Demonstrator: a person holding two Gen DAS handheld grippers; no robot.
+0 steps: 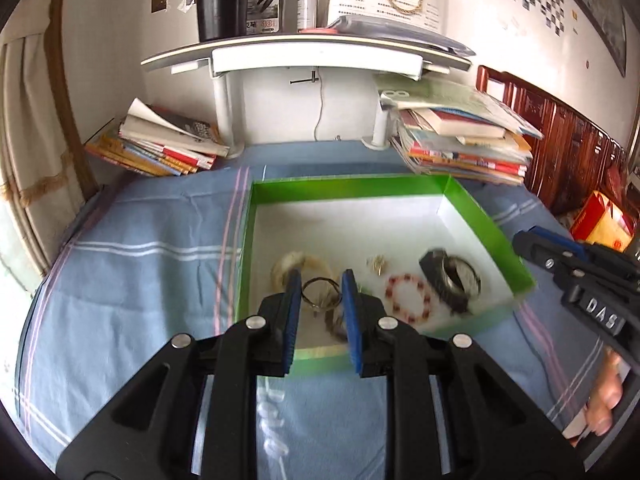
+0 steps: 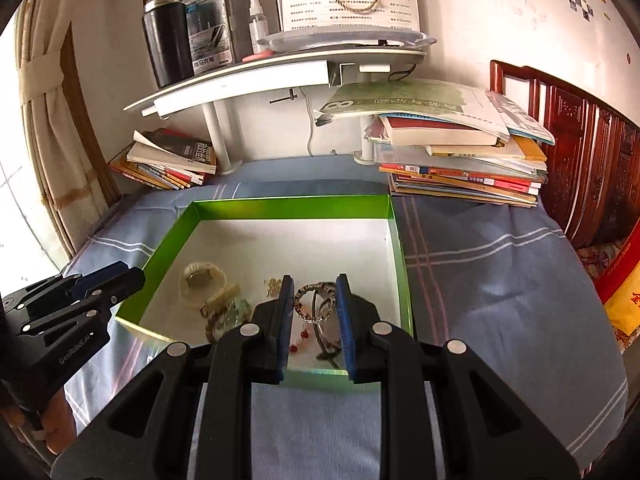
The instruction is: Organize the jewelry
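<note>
A green box with a white floor sits on the blue cloth and holds the jewelry. In the left wrist view I see a pale bracelet, a thin dark ring bangle, a red bead bracelet, small gold pieces and a black watch. My left gripper is open above the box's near side, empty. My right gripper is open over the watch, empty. A pale watch lies to its left.
Book stacks stand at the back left and back right. A white shelf carries a black flask and a bottle. A wooden headboard and a red-yellow bag are at the right.
</note>
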